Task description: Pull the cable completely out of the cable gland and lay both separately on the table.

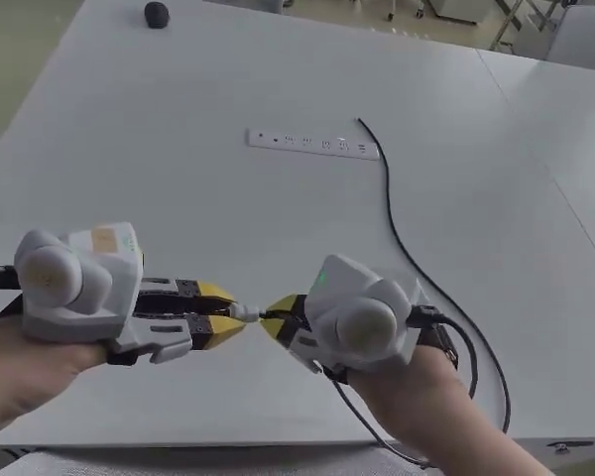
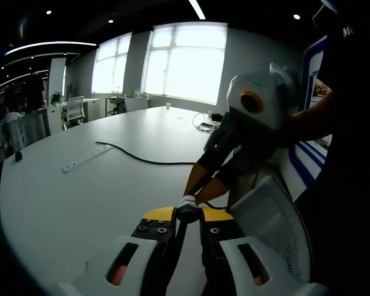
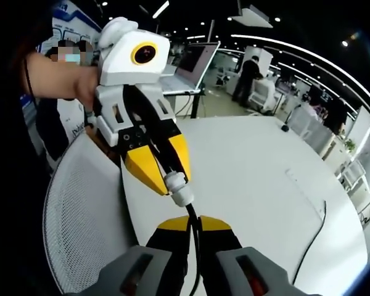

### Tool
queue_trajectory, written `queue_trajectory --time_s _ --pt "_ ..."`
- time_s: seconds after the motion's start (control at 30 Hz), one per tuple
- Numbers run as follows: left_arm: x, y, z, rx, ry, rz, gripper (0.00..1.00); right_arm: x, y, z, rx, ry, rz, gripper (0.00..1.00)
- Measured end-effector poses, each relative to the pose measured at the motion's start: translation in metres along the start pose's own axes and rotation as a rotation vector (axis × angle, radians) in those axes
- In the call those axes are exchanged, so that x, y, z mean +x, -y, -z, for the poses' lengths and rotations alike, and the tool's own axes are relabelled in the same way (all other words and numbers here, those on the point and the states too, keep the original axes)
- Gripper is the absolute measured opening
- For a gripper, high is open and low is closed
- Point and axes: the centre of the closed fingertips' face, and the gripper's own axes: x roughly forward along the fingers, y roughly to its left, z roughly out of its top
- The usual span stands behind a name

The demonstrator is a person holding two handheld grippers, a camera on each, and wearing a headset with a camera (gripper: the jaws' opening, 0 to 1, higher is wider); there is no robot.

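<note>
Tip to tip over the near edge of the white bench (image 1: 278, 218): left claw (image 1: 238, 318) clenched on small white plastic cable gland (image 1: 248, 312), right claw (image 1: 270, 320) grasping thin black cable (image 3: 193, 225), opposed for a straight pull.

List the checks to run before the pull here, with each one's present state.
1. Left gripper shut on the cable gland: ok.
2. Right gripper shut on the cable: ok.
3. Cable out of the gland: not ok, it runs into the gland.
4. Gland nut loosened: cannot tell.
5. Both held over the table: ok.
6. Power strip apart from the grippers: ok.
</note>
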Motion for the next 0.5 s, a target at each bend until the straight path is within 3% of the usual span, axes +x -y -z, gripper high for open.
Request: queue_trajectory --time_s 0.5 --pt "-0.001 0.002 -0.001 -0.003 0.008 -0.002 0.15 -0.003 0.014 0.039 0.303 -0.02 0.017 0.0"
